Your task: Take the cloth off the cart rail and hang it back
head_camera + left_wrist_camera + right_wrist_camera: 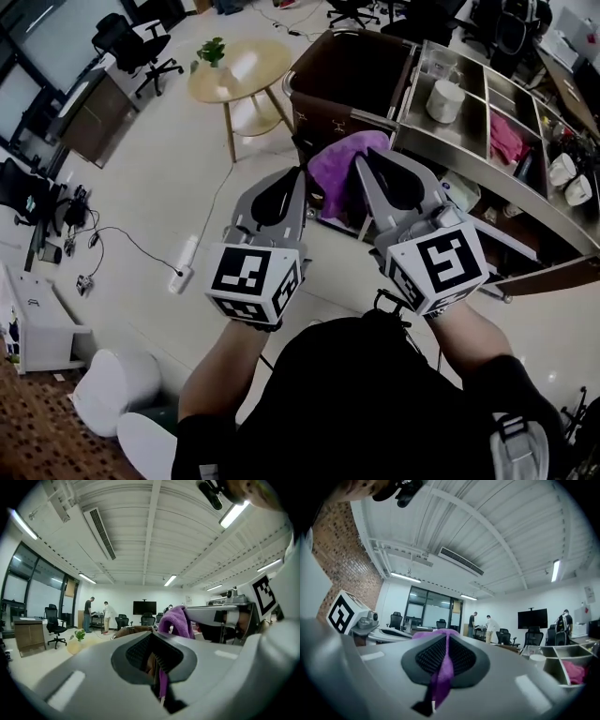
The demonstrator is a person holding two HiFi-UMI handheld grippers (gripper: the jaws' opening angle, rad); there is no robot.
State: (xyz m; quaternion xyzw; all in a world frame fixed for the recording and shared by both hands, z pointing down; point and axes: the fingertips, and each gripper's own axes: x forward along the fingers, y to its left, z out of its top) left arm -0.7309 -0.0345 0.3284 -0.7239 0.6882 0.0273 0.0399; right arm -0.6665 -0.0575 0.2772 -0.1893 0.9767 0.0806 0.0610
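Note:
A purple cloth point(339, 173) hangs in the air between my two grippers, in front of the cart point(469, 141) and just over the rail point(323, 114) of its brown bin end. In the head view my left gripper point(300, 183) is shut on the cloth's left part and my right gripper point(360, 164) on its right part. In the left gripper view a purple strip point(162, 681) runs between the closed pads, and the bunched cloth point(177, 618) rises beyond them. In the right gripper view a fold of the cloth point(442, 670) is pinched between the jaws. Both grippers point about level.
The cart's steel top holds a white roll point(444, 99) and a pink rag point(506, 139). A round wooden table point(239, 70) with a small plant stands to the left. A power strip point(183, 265) with its cable lies on the floor, and a white bin point(112, 389) stands near my left.

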